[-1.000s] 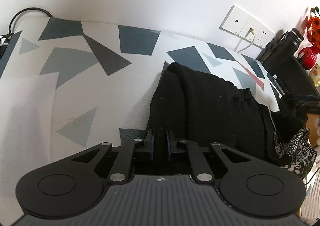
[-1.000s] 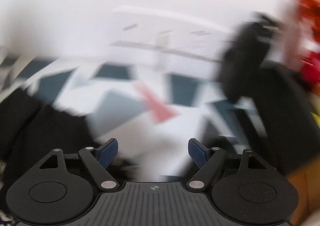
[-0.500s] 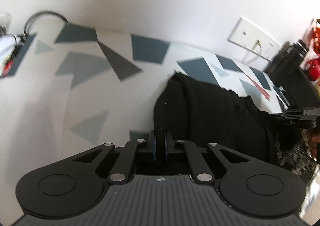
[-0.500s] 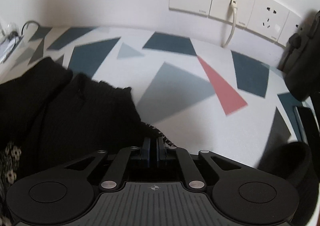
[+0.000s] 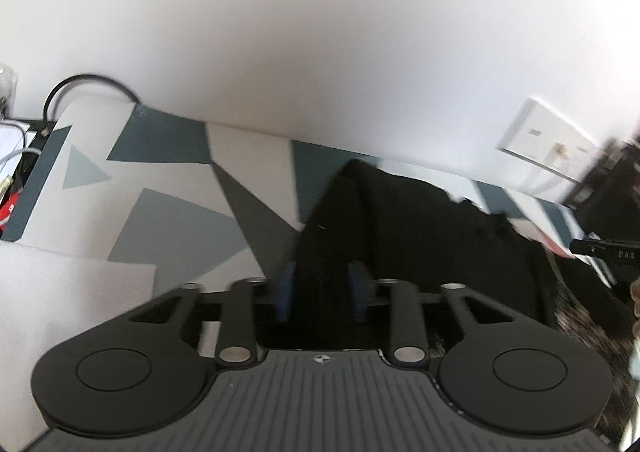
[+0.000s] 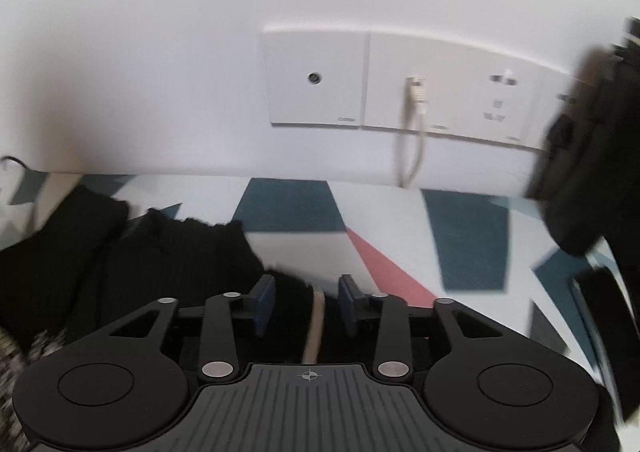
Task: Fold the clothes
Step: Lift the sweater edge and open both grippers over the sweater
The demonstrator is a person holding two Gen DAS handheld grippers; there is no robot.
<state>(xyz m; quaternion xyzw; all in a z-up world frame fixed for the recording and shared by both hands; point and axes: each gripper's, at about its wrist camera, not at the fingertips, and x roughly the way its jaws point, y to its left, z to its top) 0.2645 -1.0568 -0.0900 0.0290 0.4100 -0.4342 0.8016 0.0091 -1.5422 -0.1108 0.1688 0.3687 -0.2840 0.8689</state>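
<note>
1. Left hand-held gripper (image 5: 320,288): the blue pads stand partly apart, with black cloth lying between them but not pinched. Half a second ago these pads were nearly together on the same edge, so the grip has just been let go.
2. Right hand-held gripper (image 6: 306,304): likewise partly open. Dark cloth and a pale strip (a label or lining; cannot tell which) sit in the gap, unclamped. Half a second ago it was closed there.
3. Black ribbed knit garment (image 5: 420,236): lies on the table, its far edge close to the wall, doubled along its left side in the left wrist view. A black-and-white patterned fabric (image 5: 592,332) shows under its near right edge.
4. Table with a white cloth printed in grey, teal and red triangles (image 6: 288,207): bare to the left and right of the garment.
5. Judgement: both grips released at once over cloth resting on the table suggests a fold has just been laid down. Whether further folds remain cannot be settled; much of the garment is out of view.
6. Surroundings: white wall socket plates (image 6: 320,79) with a plugged-in white cable (image 6: 416,119); both views are motion-blurred.
</note>
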